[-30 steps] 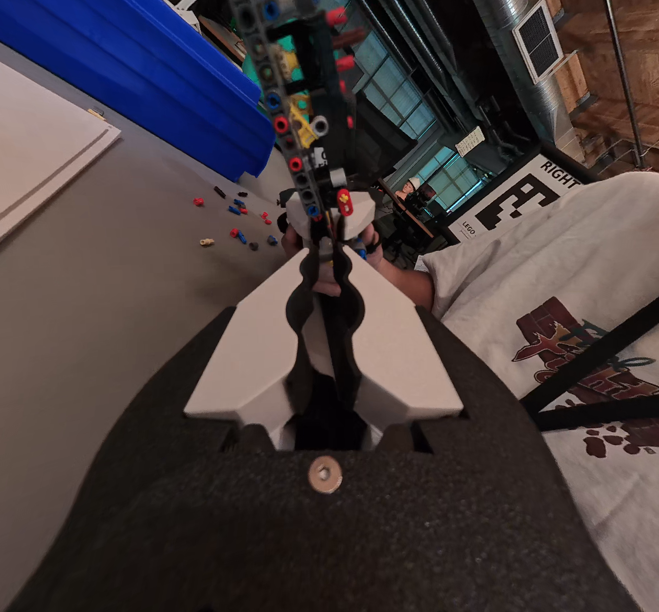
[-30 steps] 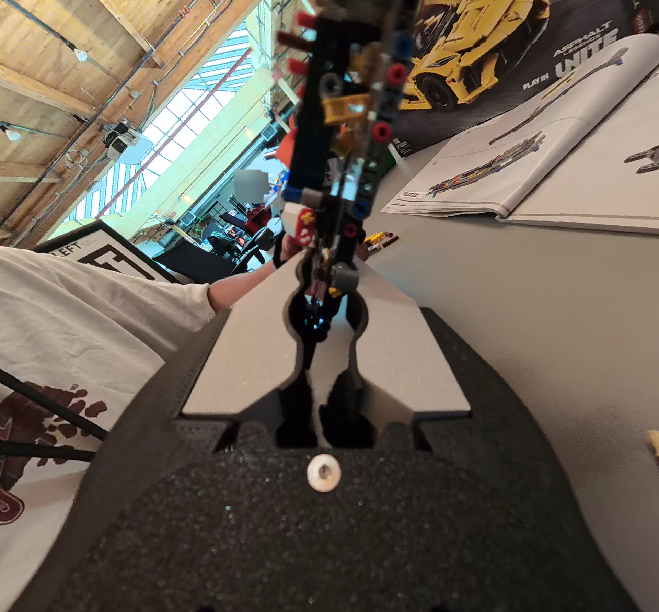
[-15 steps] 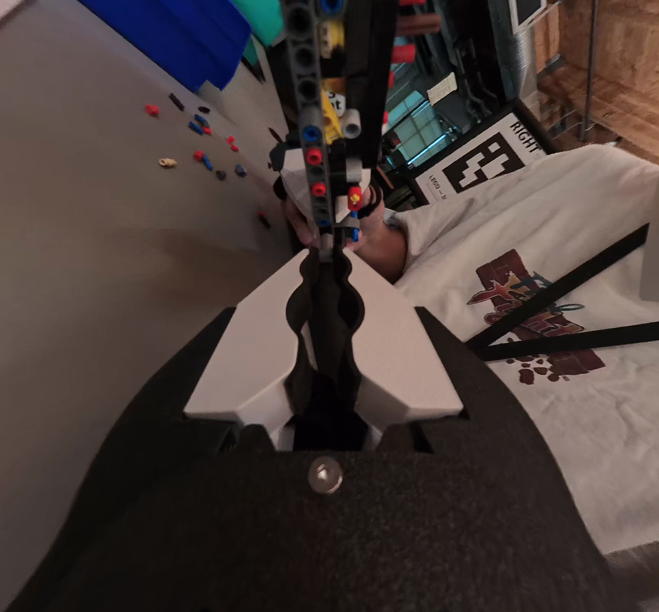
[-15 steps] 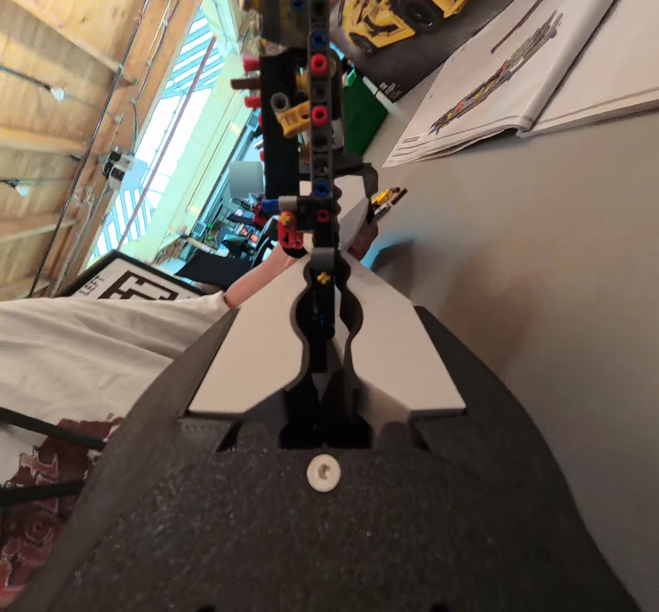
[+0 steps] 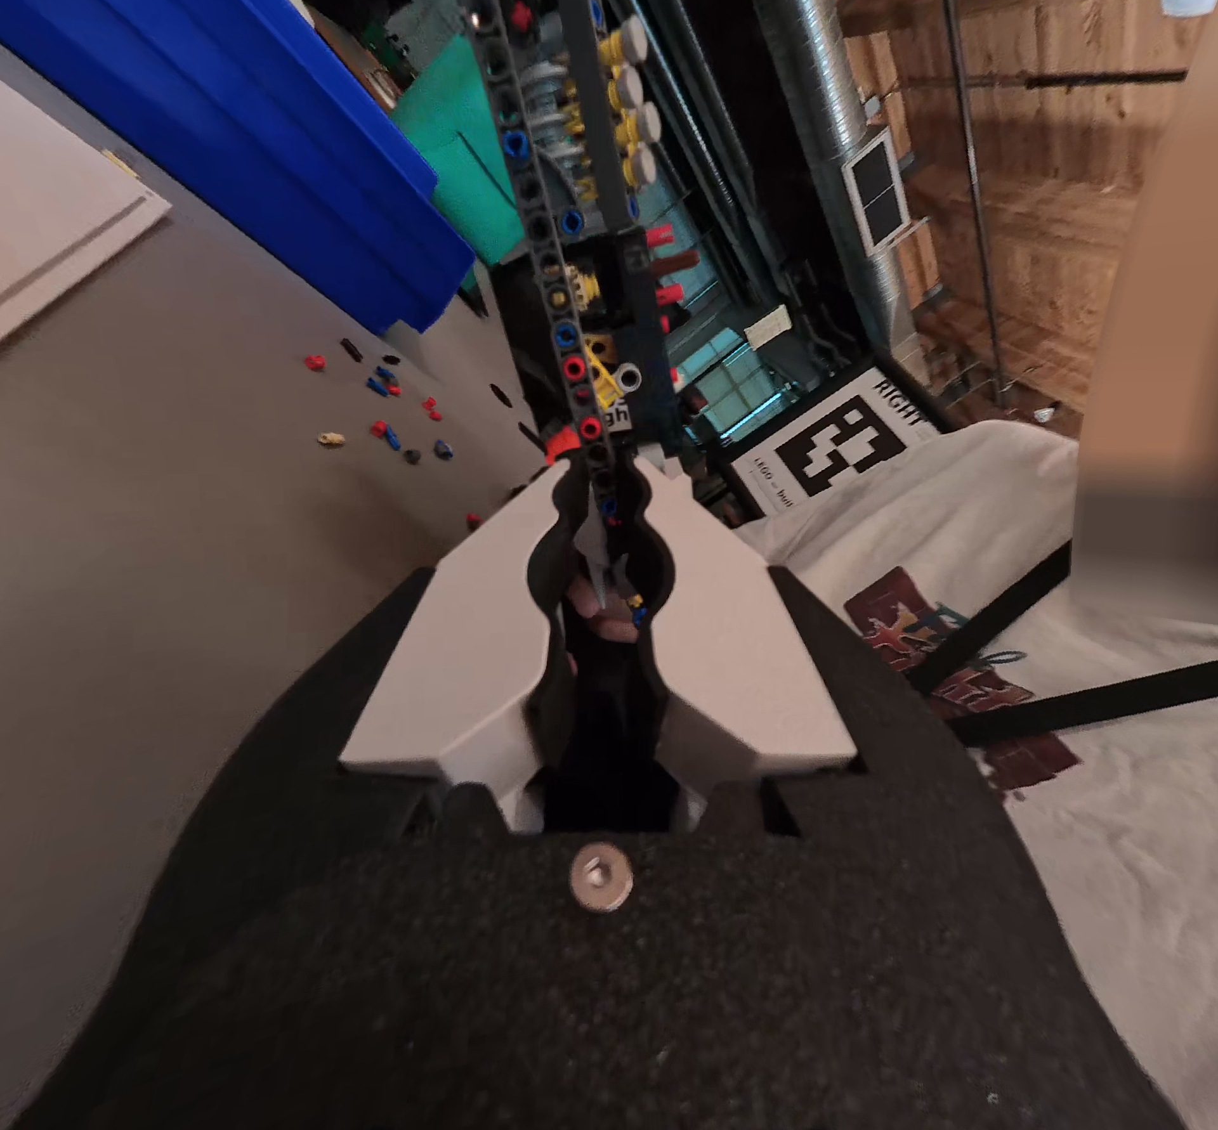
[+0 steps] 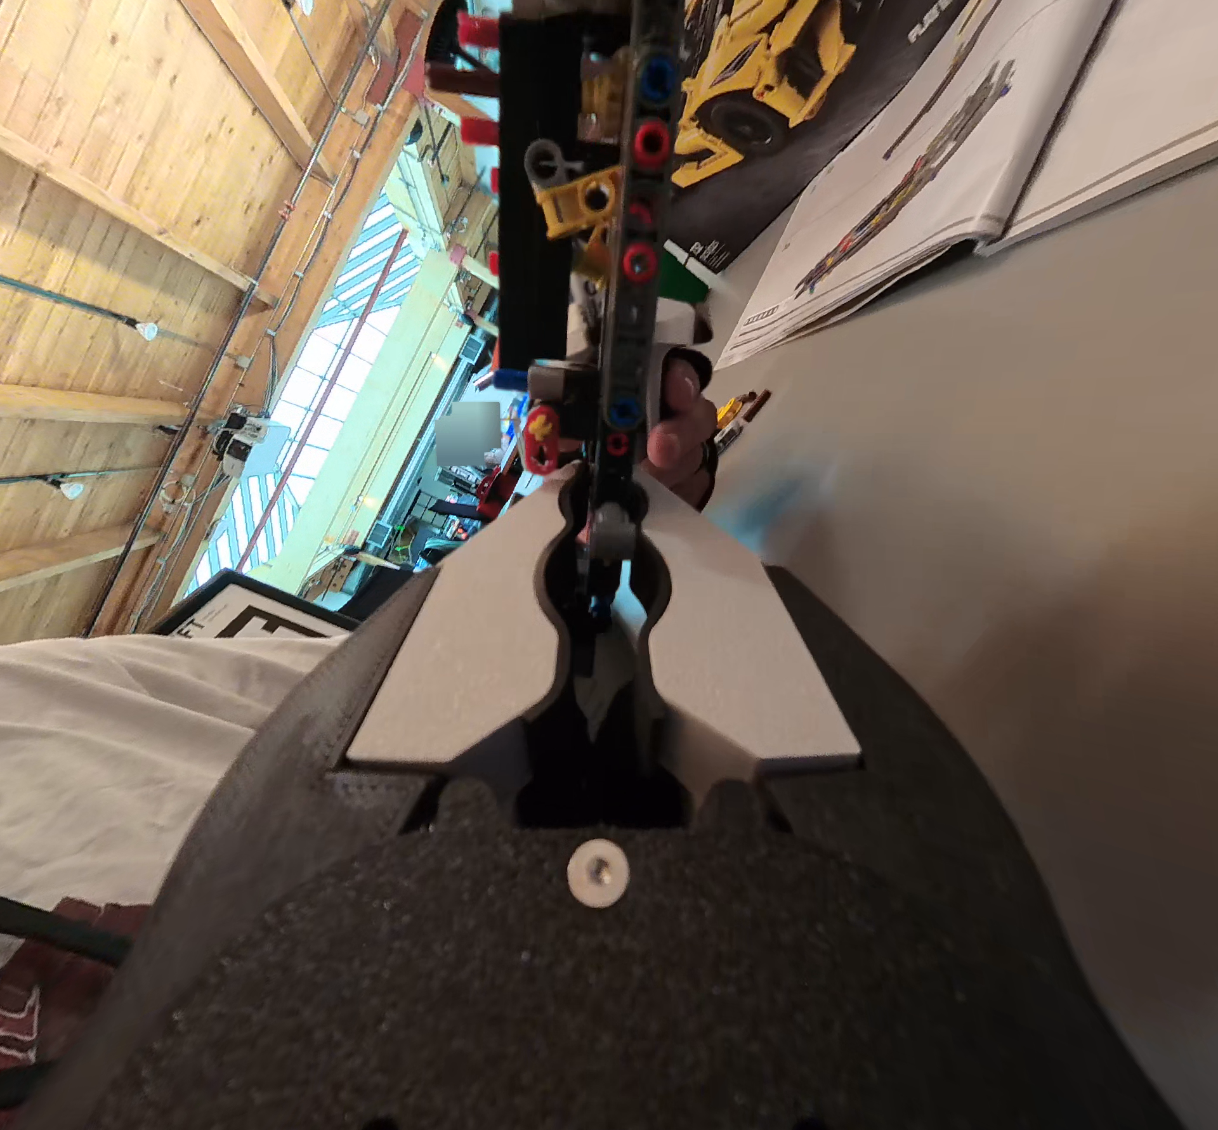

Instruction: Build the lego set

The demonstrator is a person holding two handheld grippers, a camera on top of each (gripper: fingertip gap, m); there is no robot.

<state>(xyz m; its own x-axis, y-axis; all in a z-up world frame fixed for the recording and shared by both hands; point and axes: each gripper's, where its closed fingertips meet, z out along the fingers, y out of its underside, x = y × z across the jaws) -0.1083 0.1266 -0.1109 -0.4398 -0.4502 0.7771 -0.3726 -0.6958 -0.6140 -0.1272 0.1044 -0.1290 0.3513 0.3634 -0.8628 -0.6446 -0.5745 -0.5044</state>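
A long dark grey lego frame (image 5: 560, 281) with red, blue and yellow pins stands on end above the grey table (image 5: 198, 538). My left gripper (image 5: 603, 485) is shut on its lower end. The same frame (image 6: 642, 229) shows in the right wrist view, where my right gripper (image 6: 609, 499) is shut on the same end from the opposite side. The left gripper's white fingers (image 6: 672, 334) and the hand holding it (image 6: 679, 439) show behind the frame. A yellow connector (image 6: 580, 202) and a red connector (image 6: 542, 436) stick out of the frame.
Loose small lego pieces (image 5: 389, 406) lie on the table beside a blue bin (image 5: 231, 130) and a teal one (image 5: 455, 130). An open instruction booklet (image 6: 956, 176) and the set's box with a yellow car (image 6: 791, 44) lie to the right. The person's white shirt (image 5: 988, 571) is close. Left and right tips are no more than a few centimetres apart.
Both grippers have kept their hold on the frame while it swung and tilted. The frame has slid deeper between the left gripper's fingers, and the views have rolled back.
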